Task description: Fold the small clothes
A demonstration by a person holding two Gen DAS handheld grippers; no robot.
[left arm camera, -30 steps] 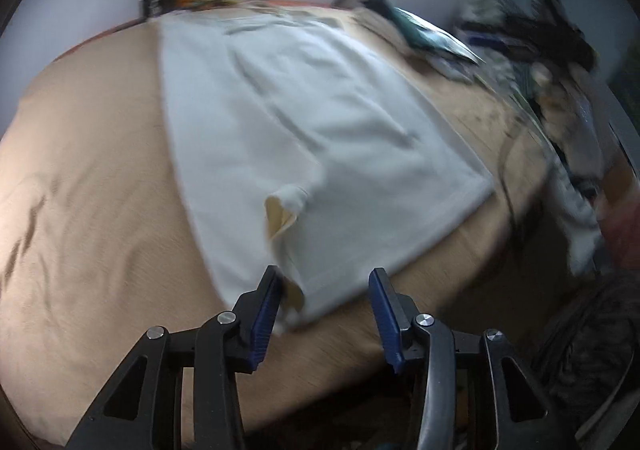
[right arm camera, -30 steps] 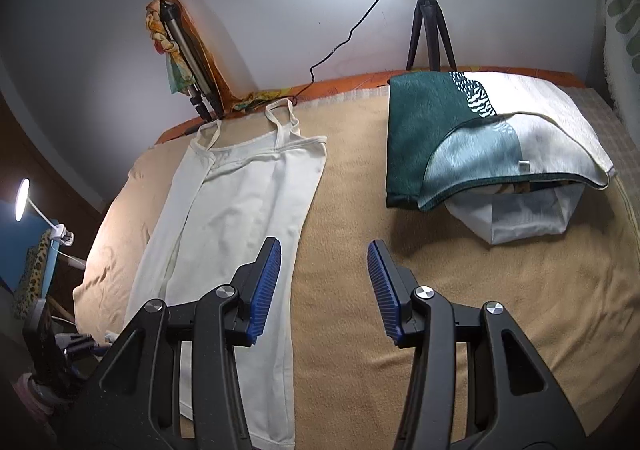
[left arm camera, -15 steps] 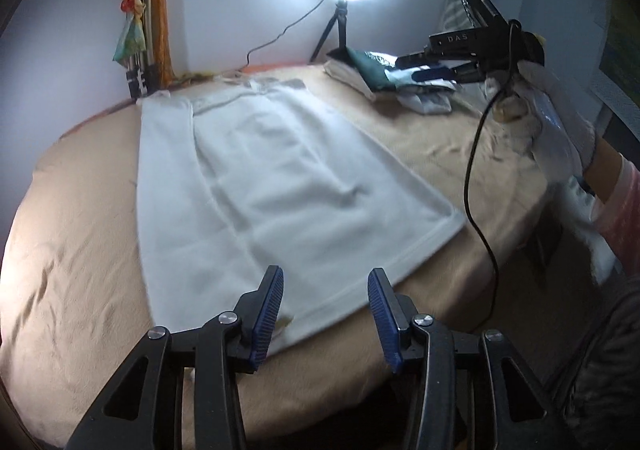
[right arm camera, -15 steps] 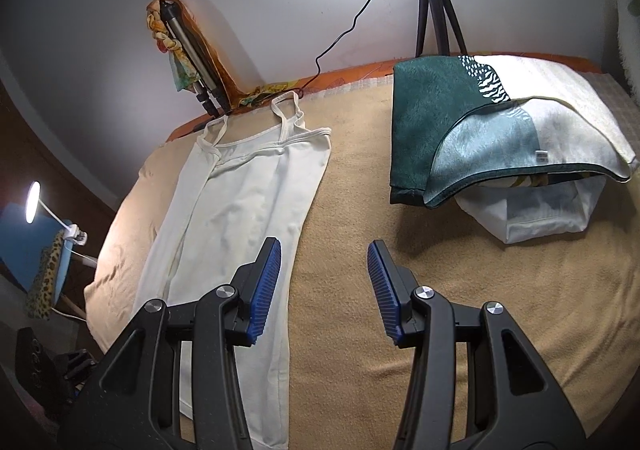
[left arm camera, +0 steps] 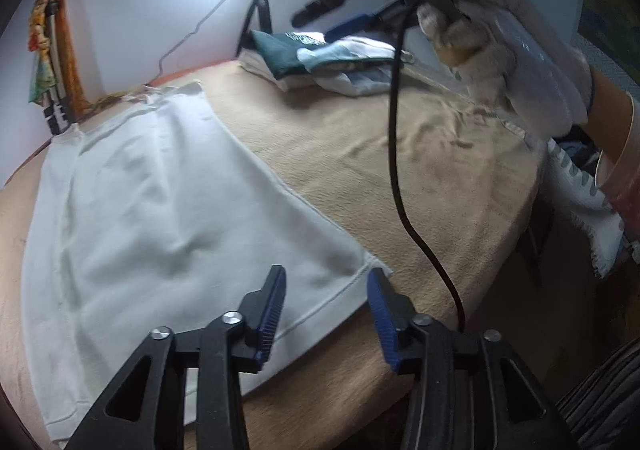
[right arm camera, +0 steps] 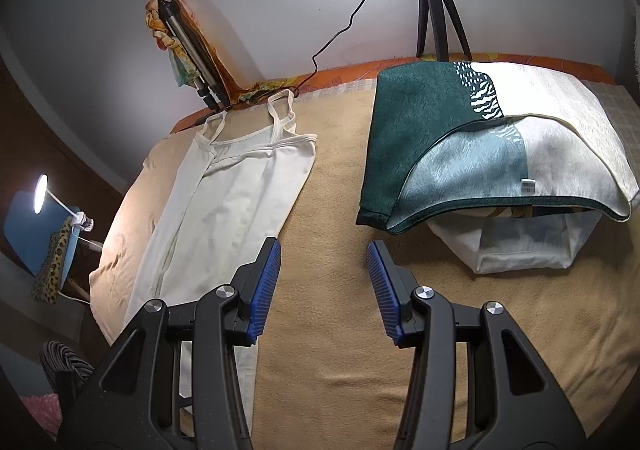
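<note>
White camisole lies flat on the tan blanket, straps toward the upper centre of the right-wrist frame; in the left-wrist view it fills the left half, hem at lower centre. Left gripper sits over the hem corner, jaws just been opening, blue pads apart w/ nothing pinched. Right gripper hangs above bare blanket just right of the cami, released, nothing betw. pads. Folded green-and-cream pile at upper right. Gloved hand w/ black cable at upper right of the left view.

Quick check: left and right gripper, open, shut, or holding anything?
Left gripper: open, jaws just widened, nothing held, over the camisole hem.
Right gripper: open, empty, above the blanket.
</note>
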